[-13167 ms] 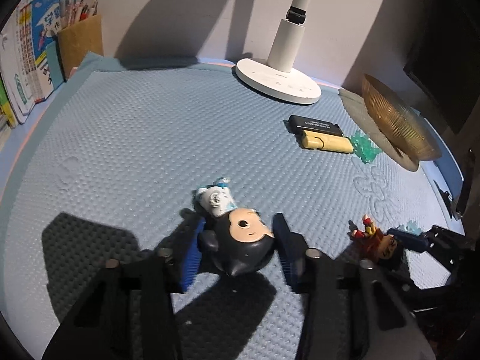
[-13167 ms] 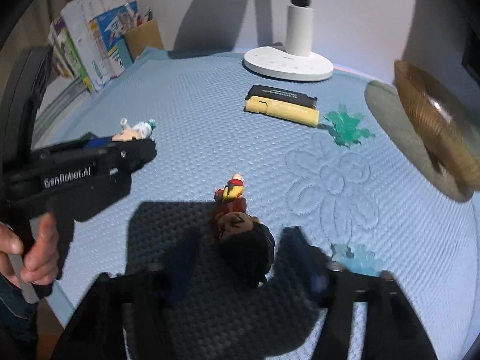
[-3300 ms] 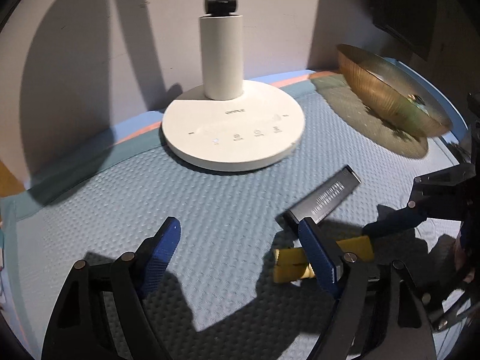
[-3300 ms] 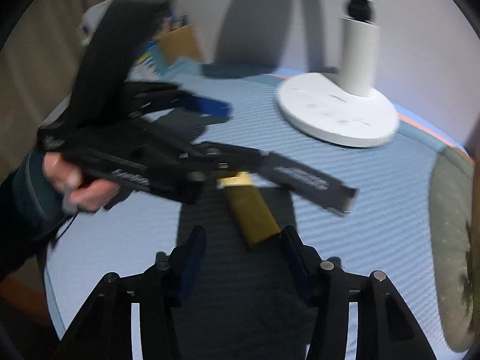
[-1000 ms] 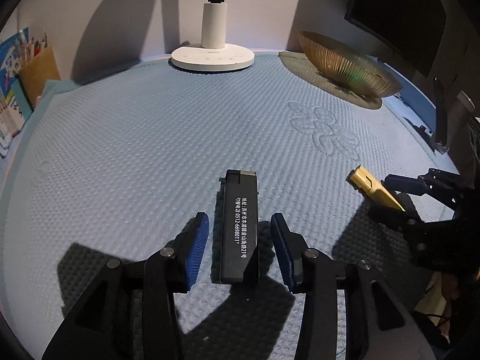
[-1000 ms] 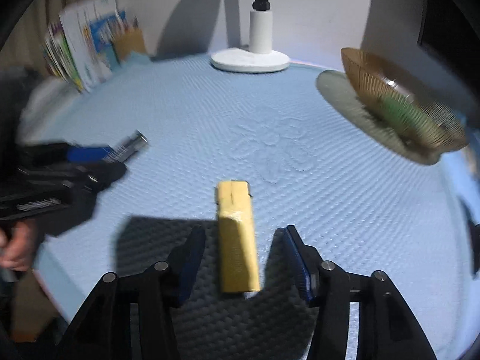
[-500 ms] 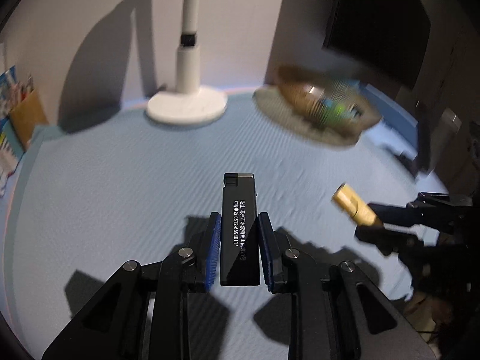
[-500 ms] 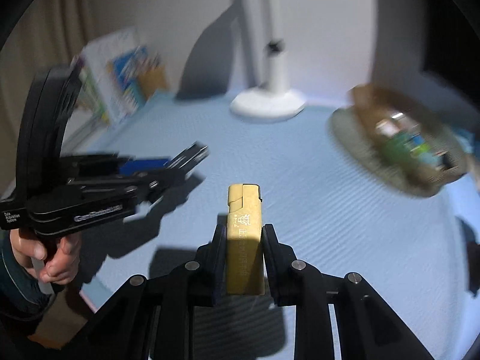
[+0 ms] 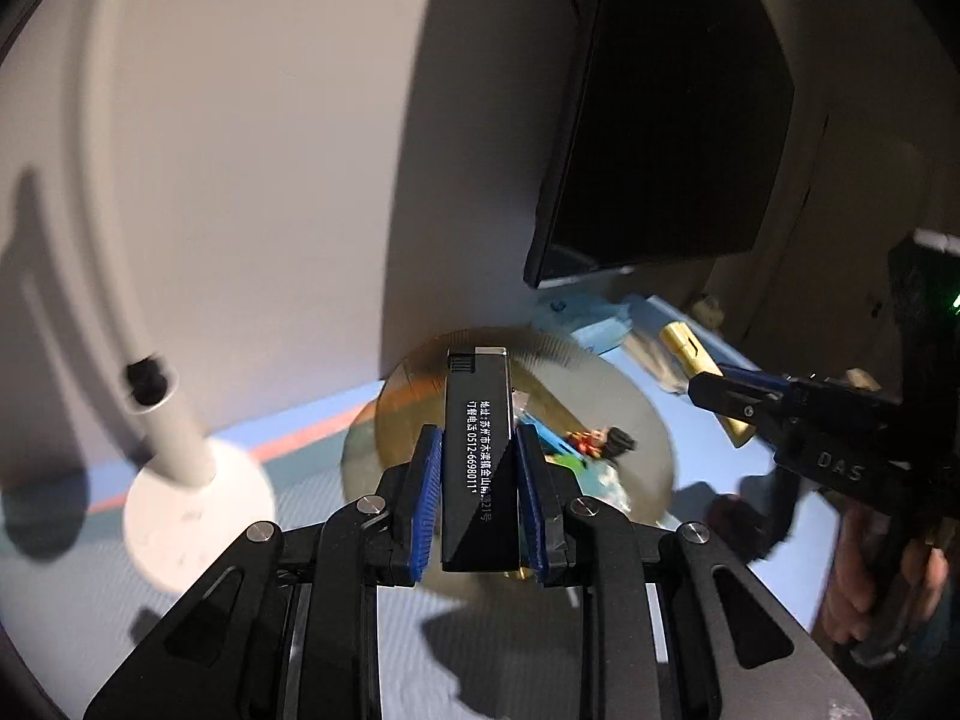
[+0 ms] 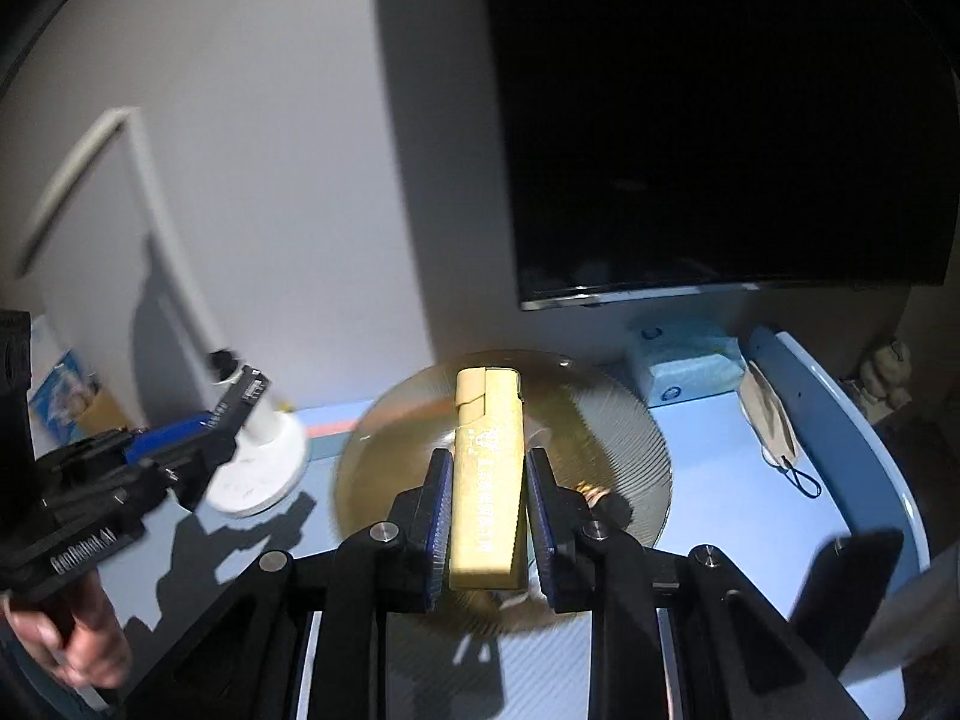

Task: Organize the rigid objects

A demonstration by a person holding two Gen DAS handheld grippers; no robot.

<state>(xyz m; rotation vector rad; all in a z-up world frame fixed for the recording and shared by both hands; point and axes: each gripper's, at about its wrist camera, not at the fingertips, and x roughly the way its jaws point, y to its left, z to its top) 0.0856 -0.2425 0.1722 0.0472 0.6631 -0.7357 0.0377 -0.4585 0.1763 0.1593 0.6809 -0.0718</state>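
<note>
Lamp (image 9: 180, 456): white, round base on the blue worktop (image 9: 312, 438) at the left; blurred by motion; its post leans up toward the wall.
Left tool (image 9: 478, 498): closed on the black lighter (image 9: 478, 456); blue pads press both long sides of it; held in the air above the worktop.
Black lighter: slim, rectangular, glossy black; metal top end pointing away from the camera; white printed characters and a phone number run down its length; its top end overlaps the near rim of the bowl (image 9: 642, 414) in the left wrist view.
Bowl: ribbed, amber-gold, shallow; sits on the worktop near the wall; small toys lie inside, one a figure (image 9: 603, 441) with dark hair and red clothing; others blurred.
Right tool (image 10: 487, 519): clamped on the yellow lighter (image 10: 487, 480); raised over the bowl (image 10: 636, 438).
Yellow lighter: matte pale yellow, blocky, stepped cap at the far end; faint embossed mark and lettering on its face.
Screen (image 10: 720, 120): dark, hanging above the worktop behind the bowl.
Tissue pack (image 10: 684, 363): pale blue, right of the bowl.
</note>
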